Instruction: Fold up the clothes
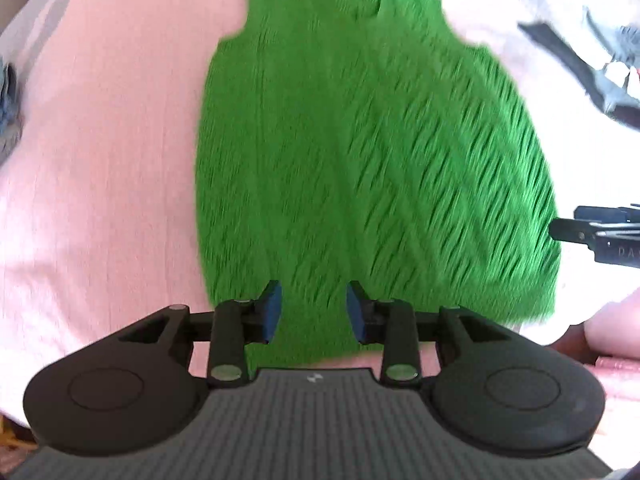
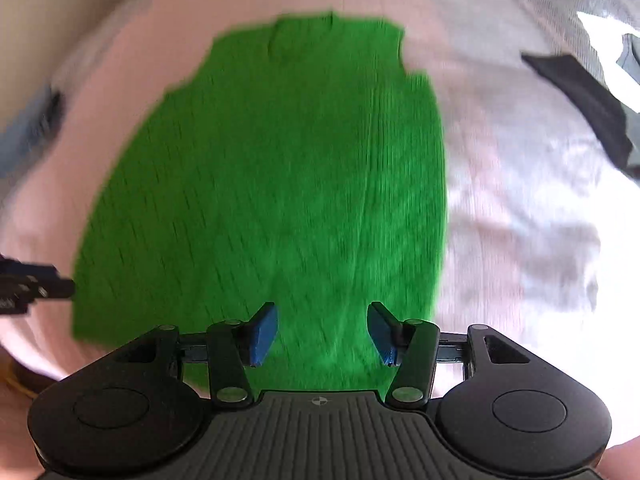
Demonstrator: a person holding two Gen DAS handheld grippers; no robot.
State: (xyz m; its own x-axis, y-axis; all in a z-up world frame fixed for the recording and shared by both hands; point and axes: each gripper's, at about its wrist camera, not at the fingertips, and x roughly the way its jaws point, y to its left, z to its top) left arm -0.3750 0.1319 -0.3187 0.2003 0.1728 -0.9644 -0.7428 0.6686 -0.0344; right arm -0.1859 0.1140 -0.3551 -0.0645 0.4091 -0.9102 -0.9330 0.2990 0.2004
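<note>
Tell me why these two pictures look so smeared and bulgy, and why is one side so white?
Left wrist view: the green garment is streaked by motion blur, while the left gripper stays sharp. Right wrist view: blur is heavier, the right gripper crisp; bright light washes out the pink sheet at right. Both views: the fisheye lens curves straight edges.

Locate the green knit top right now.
The green knit top lies flat on the pink bedsheet, mid-frame in both wrist views, neckline at the far end and dark clothes to its right.

Pink sheet (image 1: pixel 100 160) free; dark clothes (image 1: pixel 592 76) far right.
</note>
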